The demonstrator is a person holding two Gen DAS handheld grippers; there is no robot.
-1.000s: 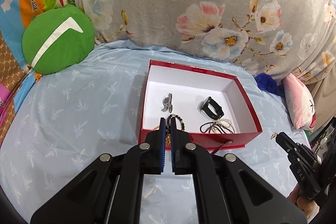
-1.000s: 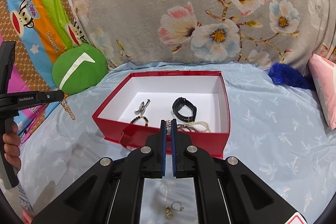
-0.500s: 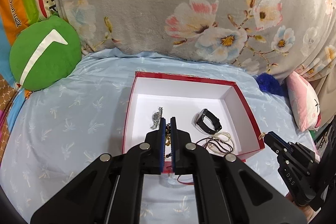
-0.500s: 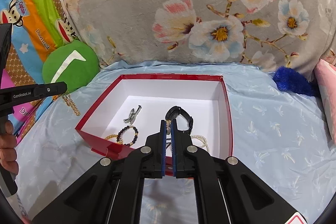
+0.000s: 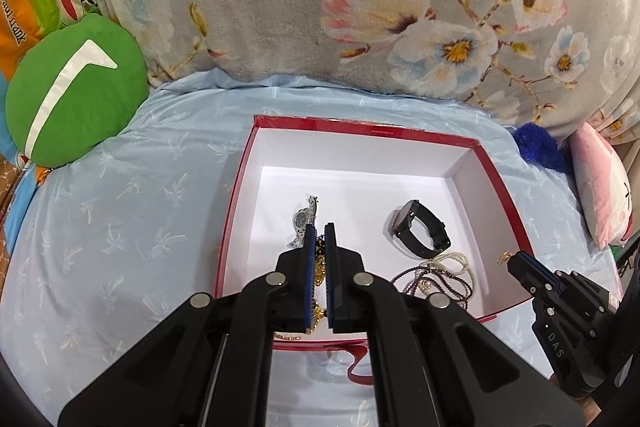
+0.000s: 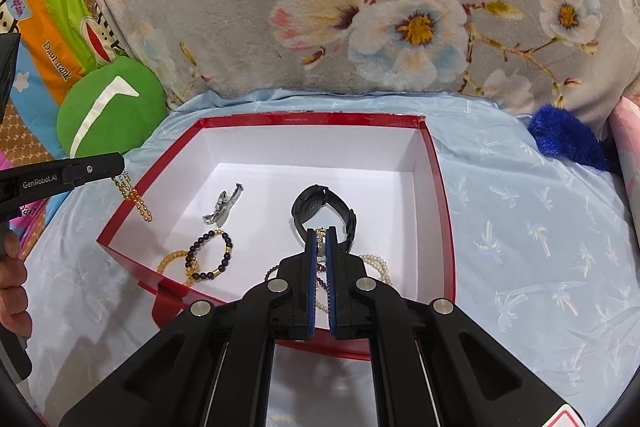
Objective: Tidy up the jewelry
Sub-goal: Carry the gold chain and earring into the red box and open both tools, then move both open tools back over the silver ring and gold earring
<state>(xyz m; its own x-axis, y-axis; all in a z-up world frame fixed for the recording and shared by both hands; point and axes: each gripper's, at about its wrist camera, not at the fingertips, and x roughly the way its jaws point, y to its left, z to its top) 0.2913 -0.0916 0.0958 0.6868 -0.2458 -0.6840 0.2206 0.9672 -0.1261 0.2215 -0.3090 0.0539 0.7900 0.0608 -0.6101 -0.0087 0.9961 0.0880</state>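
The floral grey blanket [image 6: 360,7] fills the upper frame; at upper left a monkey-print fabric [image 6: 56,39] reads "Paul Frank", partly cut off. The red box [image 6: 440,195] sits mid-frame on the blue sheet [image 6: 540,227], holding a black watch [image 6: 316,203], silver watch [image 6: 224,205], beaded bracelets [image 6: 208,259] and pearl strands [image 5: 448,267], partly hidden by fingers. The left gripper [image 5: 318,231], marked "GenRobot.AI", is pinched narrow on a gold chain [image 6: 136,195] dangling at the box's left rim. The right gripper [image 6: 320,233], lettered "DAS", grips a small gold piece [image 6: 320,246], hard to identify
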